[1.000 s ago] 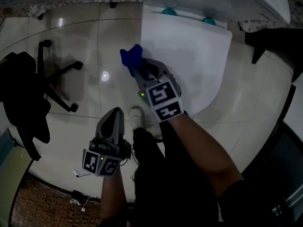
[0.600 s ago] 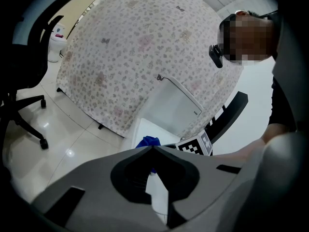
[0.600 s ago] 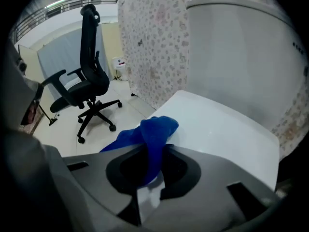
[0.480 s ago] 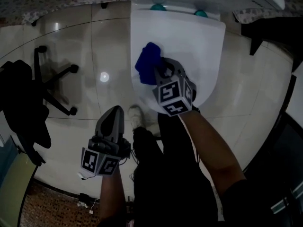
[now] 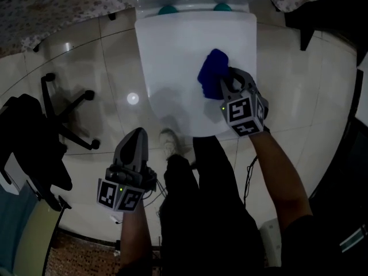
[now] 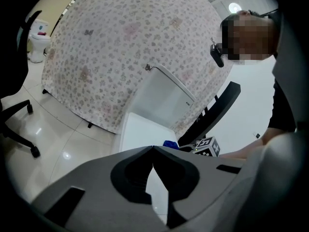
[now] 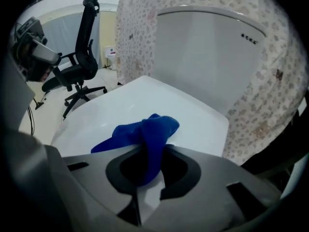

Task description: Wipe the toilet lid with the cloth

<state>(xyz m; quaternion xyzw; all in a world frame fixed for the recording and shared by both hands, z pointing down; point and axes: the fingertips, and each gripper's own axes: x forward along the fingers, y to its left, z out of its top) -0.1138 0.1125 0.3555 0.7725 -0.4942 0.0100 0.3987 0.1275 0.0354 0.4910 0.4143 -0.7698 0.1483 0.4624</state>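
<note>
The white toilet lid (image 5: 178, 62) lies closed at the top middle of the head view, with the tank (image 7: 207, 47) behind it. My right gripper (image 5: 225, 85) is shut on a blue cloth (image 5: 211, 73) and presses it onto the right half of the lid. In the right gripper view the blue cloth (image 7: 145, 137) bunches out from between the jaws over the toilet lid (image 7: 164, 105). My left gripper (image 5: 137, 145) hangs low over the floor, left of the toilet, its jaws shut with nothing in them. The left gripper view shows the lid (image 6: 140, 134) ahead.
A black office chair (image 5: 34, 137) stands on the glossy tiled floor (image 5: 86, 79) to the left. A floral-patterned cover (image 6: 111, 57) hangs behind the toilet. The person's legs and shoe (image 5: 169, 140) are just in front of the bowl. A dark object (image 5: 328, 16) sits at the upper right.
My right gripper has carried the blue cloth from the lid's left edge across to its right half. The left gripper has stayed in place.
</note>
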